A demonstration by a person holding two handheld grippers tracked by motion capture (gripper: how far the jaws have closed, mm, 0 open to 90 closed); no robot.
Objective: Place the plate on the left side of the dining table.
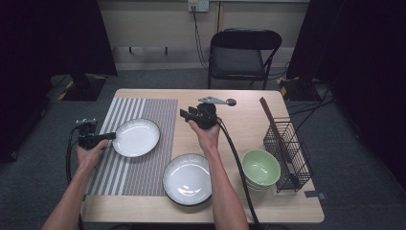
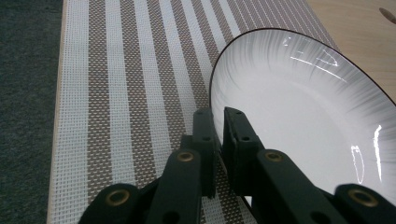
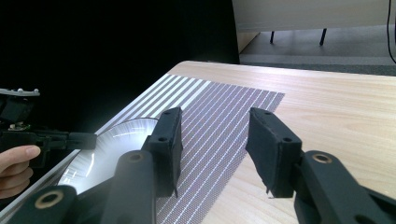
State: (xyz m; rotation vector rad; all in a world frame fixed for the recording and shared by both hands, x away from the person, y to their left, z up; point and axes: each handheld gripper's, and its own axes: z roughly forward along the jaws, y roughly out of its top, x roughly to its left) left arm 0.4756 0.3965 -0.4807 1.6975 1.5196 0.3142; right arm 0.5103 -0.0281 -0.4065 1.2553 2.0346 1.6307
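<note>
This looks like a lab or studio set up for recording, not a home. Black curtains (image 1: 354,52) hang at both sides, cables (image 1: 198,38) run down from a wall socket (image 1: 199,5), and a lone folding chair (image 1: 243,55) stands on grey carpet (image 1: 364,167) behind the table's (image 1: 239,96) far edge.

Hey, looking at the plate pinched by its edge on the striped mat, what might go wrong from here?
1. The left hand-held gripper pinches the plate at its rim alone, so the plate may tip or slip out when lifted.
2. That plate overhangs the striped placemat toward the left; dragging it could bunch the mat.
3. The right hand-held gripper is open and holds nothing, so the far side of the plate has no support.
</note>
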